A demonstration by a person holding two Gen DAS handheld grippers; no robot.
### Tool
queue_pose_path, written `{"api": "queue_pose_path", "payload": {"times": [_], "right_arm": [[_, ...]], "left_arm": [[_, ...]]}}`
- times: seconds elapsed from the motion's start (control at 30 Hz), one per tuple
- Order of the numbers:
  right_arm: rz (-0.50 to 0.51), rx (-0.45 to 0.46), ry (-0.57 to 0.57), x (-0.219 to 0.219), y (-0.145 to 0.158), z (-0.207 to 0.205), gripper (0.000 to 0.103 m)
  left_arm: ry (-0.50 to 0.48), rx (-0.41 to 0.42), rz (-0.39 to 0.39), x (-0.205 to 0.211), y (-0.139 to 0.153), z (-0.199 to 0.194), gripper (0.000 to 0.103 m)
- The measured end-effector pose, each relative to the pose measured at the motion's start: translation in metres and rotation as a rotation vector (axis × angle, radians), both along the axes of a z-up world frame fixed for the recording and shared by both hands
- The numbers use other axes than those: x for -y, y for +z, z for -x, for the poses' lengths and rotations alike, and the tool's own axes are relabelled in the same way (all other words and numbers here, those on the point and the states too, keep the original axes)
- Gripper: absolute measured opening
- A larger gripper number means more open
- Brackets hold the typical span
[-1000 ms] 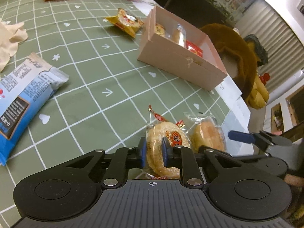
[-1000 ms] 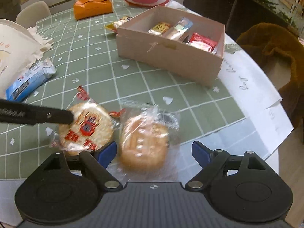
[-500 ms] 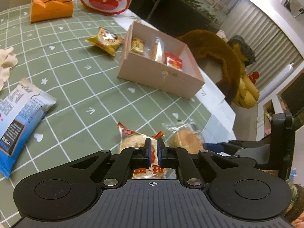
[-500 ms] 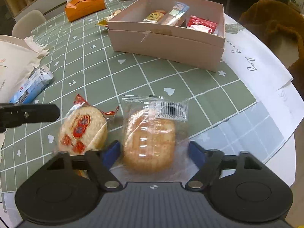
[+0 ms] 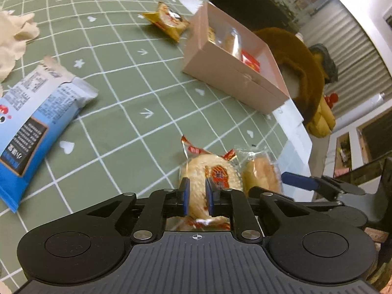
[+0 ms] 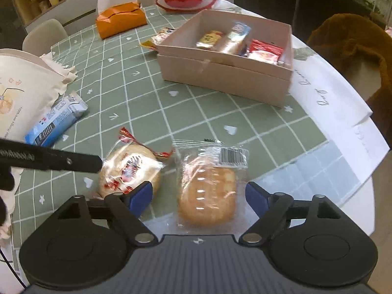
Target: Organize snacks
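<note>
Orange tissue box (image 6: 121,19) whole from right wrist, clipped from left

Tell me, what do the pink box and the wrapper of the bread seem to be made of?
The pink box looks like matte cardboard: flat walls, sharp folded edges, no shine. The bread wrapper looks like thin clear plastic film: glossy, crinkled, the bread showing through it.

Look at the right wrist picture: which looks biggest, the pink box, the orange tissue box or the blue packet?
1. pink box
2. orange tissue box
3. blue packet
The last two look close, and the tissue box sits farther away, so their order is unsure.
</note>
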State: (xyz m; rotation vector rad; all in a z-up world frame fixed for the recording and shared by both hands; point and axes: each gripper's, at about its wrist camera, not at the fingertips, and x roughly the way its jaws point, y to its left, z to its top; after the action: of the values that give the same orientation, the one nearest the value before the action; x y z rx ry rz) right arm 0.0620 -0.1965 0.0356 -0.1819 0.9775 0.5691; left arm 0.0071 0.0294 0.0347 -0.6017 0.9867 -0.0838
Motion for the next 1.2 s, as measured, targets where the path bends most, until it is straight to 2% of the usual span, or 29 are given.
{"api": "queue_pose_path", "payload": {"times": [0.1, 0.2, 0.3, 0.37, 0.53, 0.67, 0.73, 0.8, 0.83, 0.9, 0.93, 1.03, 1.2], "right_arm": [[0.054, 0.006, 0.005, -0.011, -0.012, -0.002, 0.084], [0.032, -0.007, -0.002, -0.007, -0.014, -0.004, 0.085], [0.018, -0.014, -0.006, -0.006, -0.015, -0.005, 0.085], [0.012, -0.009, -0.002, -0.006, -0.016, -0.005, 0.086], [-0.024, -0.007, 0.004, -0.001, -0.019, -0.006, 0.086], [-0.067, -0.025, 0.003, 0.006, -0.021, -0.009, 0.087], [-0.072, -0.027, 0.001, 0.008, -0.022, -0.010, 0.087], [-0.064, -0.026, 0.002, 0.009, -0.023, -0.010, 0.087], [-0.065, -0.028, 0.001, 0.010, -0.023, -0.009, 0.087], [-0.067, -0.030, -0.006, 0.013, -0.023, -0.010, 0.087], [-0.065, -0.029, -0.012, 0.014, -0.022, -0.010, 0.087], [-0.059, -0.030, -0.021, 0.019, -0.021, -0.011, 0.087], [-0.078, -0.050, -0.043, 0.024, -0.020, -0.018, 0.087]], "left_arm": [[0.021, -0.014, 0.039, -0.009, -0.006, 0.000, 0.021], [0.030, -0.022, 0.070, -0.018, -0.011, 0.001, 0.025], [-0.015, -0.028, 0.140, -0.017, -0.018, -0.004, 0.028], [-0.042, -0.014, 0.150, -0.013, -0.019, -0.007, 0.049], [-0.082, 0.013, 0.149, -0.003, -0.020, -0.016, 0.071], [-0.086, 0.044, 0.196, 0.002, -0.024, -0.024, 0.091], [-0.076, 0.044, 0.196, 0.005, -0.024, -0.029, 0.090], [-0.075, 0.038, 0.191, 0.008, -0.024, -0.032, 0.082], [-0.085, 0.025, 0.174, 0.012, -0.023, -0.034, 0.075], [-0.118, 0.017, 0.135, 0.022, -0.017, -0.034, 0.047], [-0.132, 0.027, 0.117, 0.026, -0.013, -0.031, 0.022], [-0.130, 0.002, 0.061, 0.033, -0.006, -0.026, 0.023], [-0.131, 0.020, -0.037, 0.037, 0.005, -0.019, 0.022]]}}
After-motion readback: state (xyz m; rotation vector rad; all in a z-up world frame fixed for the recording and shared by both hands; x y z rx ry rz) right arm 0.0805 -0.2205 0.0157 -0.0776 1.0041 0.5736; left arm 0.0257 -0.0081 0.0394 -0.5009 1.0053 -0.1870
